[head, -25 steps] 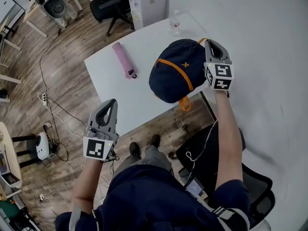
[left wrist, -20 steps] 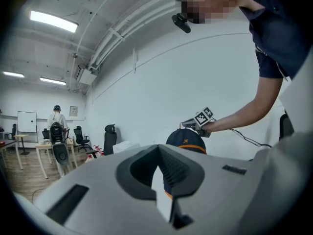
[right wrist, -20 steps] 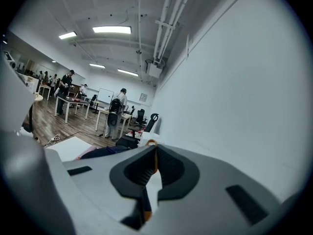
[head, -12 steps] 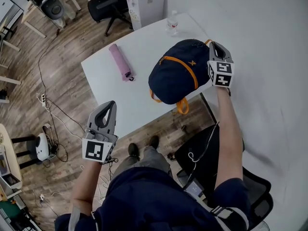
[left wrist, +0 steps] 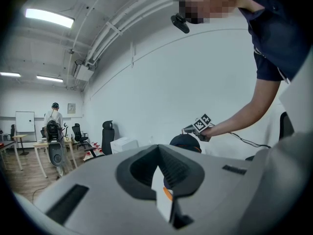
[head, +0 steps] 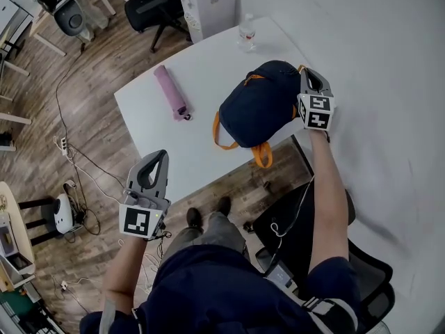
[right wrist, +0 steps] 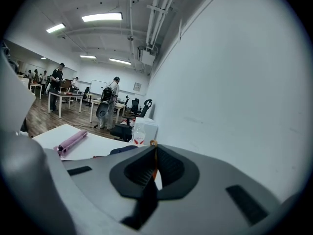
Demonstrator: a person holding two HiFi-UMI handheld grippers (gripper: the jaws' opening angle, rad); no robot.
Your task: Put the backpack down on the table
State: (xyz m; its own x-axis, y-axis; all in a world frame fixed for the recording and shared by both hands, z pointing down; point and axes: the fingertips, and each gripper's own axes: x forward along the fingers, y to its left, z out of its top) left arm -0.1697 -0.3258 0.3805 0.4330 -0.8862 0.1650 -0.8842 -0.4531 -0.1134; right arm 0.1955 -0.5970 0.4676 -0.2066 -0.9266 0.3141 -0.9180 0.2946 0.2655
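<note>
The navy backpack (head: 259,110) with orange trim sits low over the right front part of the white table (head: 188,141), and its orange straps hang past the table's front edge. Whether its base rests on the top I cannot tell. My right gripper (head: 304,73) is at the backpack's right side, shut on its orange top loop (right wrist: 153,155), which runs between the jaws. My left gripper (head: 160,157) is held in front of the table over the floor, shut and holding nothing. From the left gripper view I see the backpack (left wrist: 186,142) below the right gripper (left wrist: 190,129).
A pink folded umbrella (head: 170,91) lies on the table's left part and a water bottle (head: 247,33) stands at its far edge. A white cabinet (head: 207,2) and a black chair (head: 149,9) stand behind. Another black chair (head: 306,221) is by my right side, with the wall beyond it.
My right gripper has come down with the backpack, which now sits lower and flatter over the table. The left gripper has drifted slightly lower in the head view.
</note>
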